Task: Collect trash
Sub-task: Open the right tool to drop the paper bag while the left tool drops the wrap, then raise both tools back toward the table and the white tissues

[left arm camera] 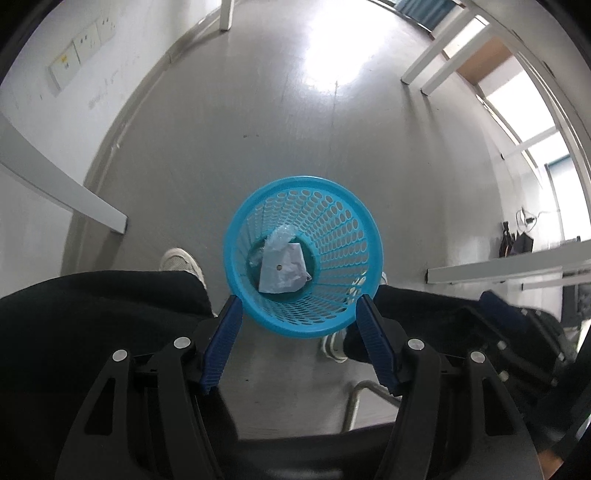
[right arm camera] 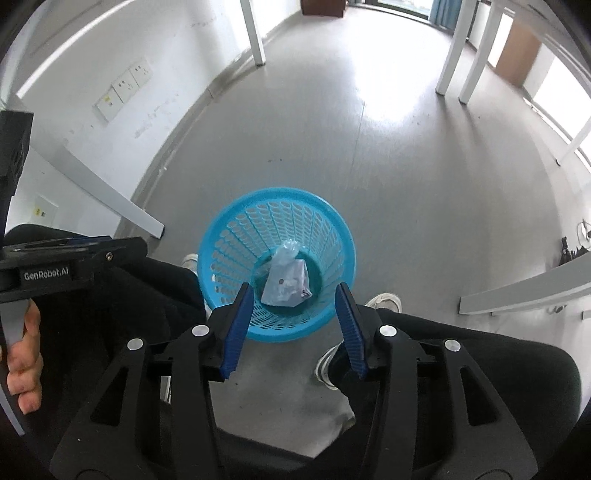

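A blue perforated plastic waste basket [left arm camera: 332,236] stands on the grey floor below both grippers; it also shows in the right wrist view [right arm camera: 236,236]. Crumpled white and clear plastic trash [left arm camera: 282,264] lies at its bottom, also seen in the right wrist view [right arm camera: 284,282]. My left gripper [left arm camera: 299,306] is open and empty, held above the basket's near rim. My right gripper [right arm camera: 293,295] is open and empty, also above the basket. The body of the left gripper [right arm camera: 70,269] shows at the left of the right wrist view, held by a hand.
The person's black-trousered legs [left arm camera: 92,310] and white shoes [left arm camera: 183,260] flank the basket. White table legs [right arm camera: 255,33] and table edges [left arm camera: 62,184] stand around the floor. A wall with sockets [right arm camera: 125,86] is at the left. A metal chair frame [left arm camera: 354,402] is below.
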The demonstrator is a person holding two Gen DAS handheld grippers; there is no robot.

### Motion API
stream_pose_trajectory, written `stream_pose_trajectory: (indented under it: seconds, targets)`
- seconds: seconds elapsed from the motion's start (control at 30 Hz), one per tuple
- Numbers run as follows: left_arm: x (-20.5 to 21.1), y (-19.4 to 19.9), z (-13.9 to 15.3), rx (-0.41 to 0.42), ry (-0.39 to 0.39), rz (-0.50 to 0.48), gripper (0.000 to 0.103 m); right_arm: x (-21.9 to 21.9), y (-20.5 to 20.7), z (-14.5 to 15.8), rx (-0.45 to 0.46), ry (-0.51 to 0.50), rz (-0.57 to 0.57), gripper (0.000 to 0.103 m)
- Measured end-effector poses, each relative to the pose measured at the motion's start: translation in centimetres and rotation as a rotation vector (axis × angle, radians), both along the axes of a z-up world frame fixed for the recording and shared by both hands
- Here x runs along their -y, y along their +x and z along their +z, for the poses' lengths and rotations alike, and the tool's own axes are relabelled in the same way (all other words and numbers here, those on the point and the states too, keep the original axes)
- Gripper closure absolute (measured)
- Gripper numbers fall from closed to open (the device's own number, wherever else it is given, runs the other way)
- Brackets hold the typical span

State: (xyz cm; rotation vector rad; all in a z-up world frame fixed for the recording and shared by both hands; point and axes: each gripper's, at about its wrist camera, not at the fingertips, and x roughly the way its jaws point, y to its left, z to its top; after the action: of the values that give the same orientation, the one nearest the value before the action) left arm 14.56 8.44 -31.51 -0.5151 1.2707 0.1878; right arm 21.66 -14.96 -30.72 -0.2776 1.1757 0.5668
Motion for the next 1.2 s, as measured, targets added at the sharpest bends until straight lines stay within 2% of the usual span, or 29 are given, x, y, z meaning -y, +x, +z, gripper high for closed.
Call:
stream_pose_trajectory:
  seconds: [0.17, 0.3, 0.53, 0.63, 0.73, 0.83, 1.03, 1.2]
  targets:
    - [1.0, -2.1, 3.8, 0.062, 0.092, -0.05, 0.035, 1.3, -2.2, 2.9, 0.049, 0.023, 0.033, 0.054]
    - [1.2, -4.7, 7.5, 0.148, 0.093, -0.054, 0.033, 3.0, -4.0, 5.9, 0.102, 0.065, 0.025, 0.05]
    - [1.8, -9.9, 14.9, 0.348, 0.17, -0.065, 0.026, 8.1, -7.0, 13.0, 0.195, 0.207, -0.018, 0.039]
    - [2.2, -11.0, 17.8, 0.416, 0.19, -0.078, 0.026, 9.8, -7.8, 16.3, 0.26, 0.233, -0.042, 0.039]
    - [2.7, -11.6, 20.9, 0.493, 0.202, -0.09, 0.024, 11.4, -8.3, 20.2, 0.345, 0.261, -0.062, 0.033]
    - [3.2, -11.9, 23.7, 0.565, 0.217, -0.101, 0.023, 12.3, -7.9, 23.1, 0.384, 0.274, -0.07, 0.032]
    - [3.8, -11.8, 26.8, 0.66, 0.225, -0.112, 0.021, 13.4, -6.1, 26.4, 0.447, 0.289, -0.113, 0.027]
    - [3.5, -10.3, 28.0, 0.684, 0.23, -0.131, 0.021, 12.5, -4.1, 27.0, 0.454, 0.295, -0.149, 0.021]
